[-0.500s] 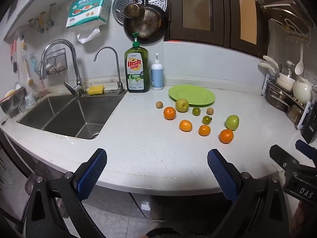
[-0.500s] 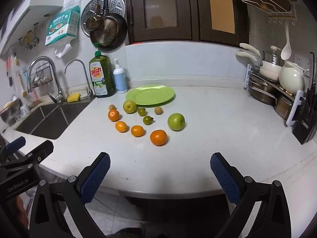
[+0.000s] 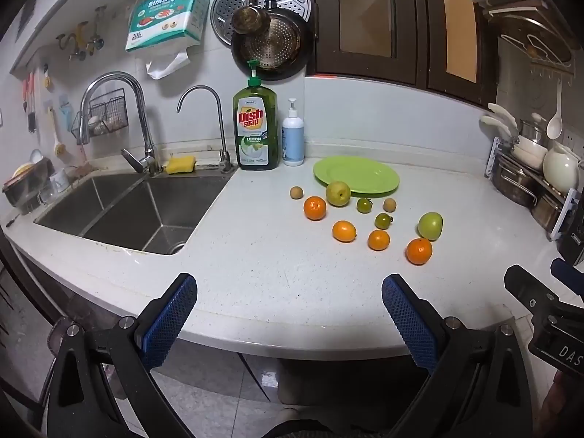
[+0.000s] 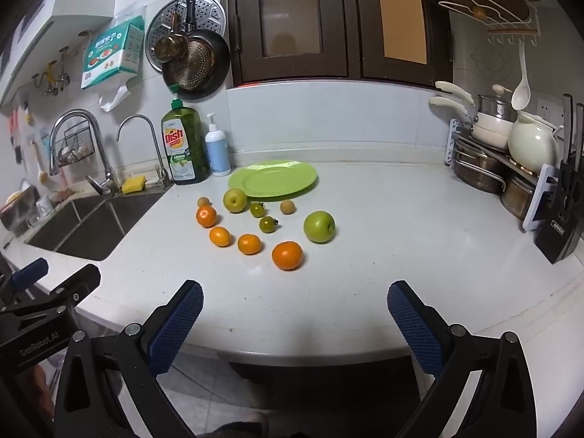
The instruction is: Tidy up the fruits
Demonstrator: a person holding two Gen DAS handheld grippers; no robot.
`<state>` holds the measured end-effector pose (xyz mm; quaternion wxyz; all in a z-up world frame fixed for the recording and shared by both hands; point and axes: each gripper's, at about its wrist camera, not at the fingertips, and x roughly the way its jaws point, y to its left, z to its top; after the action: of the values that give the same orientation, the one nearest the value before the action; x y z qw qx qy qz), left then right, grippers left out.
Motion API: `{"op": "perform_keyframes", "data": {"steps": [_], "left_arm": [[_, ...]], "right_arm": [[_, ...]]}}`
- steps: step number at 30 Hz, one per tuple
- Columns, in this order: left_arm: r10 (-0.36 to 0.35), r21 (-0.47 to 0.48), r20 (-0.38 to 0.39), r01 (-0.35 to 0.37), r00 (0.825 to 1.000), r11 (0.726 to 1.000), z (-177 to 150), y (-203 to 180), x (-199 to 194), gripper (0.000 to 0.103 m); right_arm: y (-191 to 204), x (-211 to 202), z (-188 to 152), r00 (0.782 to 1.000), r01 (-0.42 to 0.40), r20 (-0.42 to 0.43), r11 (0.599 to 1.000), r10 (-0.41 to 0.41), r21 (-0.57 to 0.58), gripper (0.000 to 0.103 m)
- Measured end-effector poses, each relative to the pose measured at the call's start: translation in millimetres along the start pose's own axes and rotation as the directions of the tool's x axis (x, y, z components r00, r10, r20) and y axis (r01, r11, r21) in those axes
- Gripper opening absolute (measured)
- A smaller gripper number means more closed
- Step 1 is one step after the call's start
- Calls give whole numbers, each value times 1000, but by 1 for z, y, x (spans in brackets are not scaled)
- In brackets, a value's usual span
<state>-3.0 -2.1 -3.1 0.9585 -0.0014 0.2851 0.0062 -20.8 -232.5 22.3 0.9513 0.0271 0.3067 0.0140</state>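
Several fruits lie loose on the white counter in front of an empty green plate: a green apple, a yellow-green apple, several oranges, the nearest, two small green tomatoes and two small brown fruits. My left gripper is open and empty at the counter's front edge. My right gripper is open and empty, also at the front edge, short of the fruits.
A steel sink with taps lies at the left. A dish soap bottle and a white pump bottle stand behind the plate. A pot rack and knife block stand at the right.
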Motion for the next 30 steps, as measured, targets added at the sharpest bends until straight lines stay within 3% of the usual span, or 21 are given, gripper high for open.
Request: {"op": "perform_keyframes", "data": {"steps": [30], "left_arm": [[11,0,10,-11,1000,1000,7,-5,-2,103]], "right_arm": [[-1,-2,-2,1000,-1,8,1000,1,-3,102]]}}
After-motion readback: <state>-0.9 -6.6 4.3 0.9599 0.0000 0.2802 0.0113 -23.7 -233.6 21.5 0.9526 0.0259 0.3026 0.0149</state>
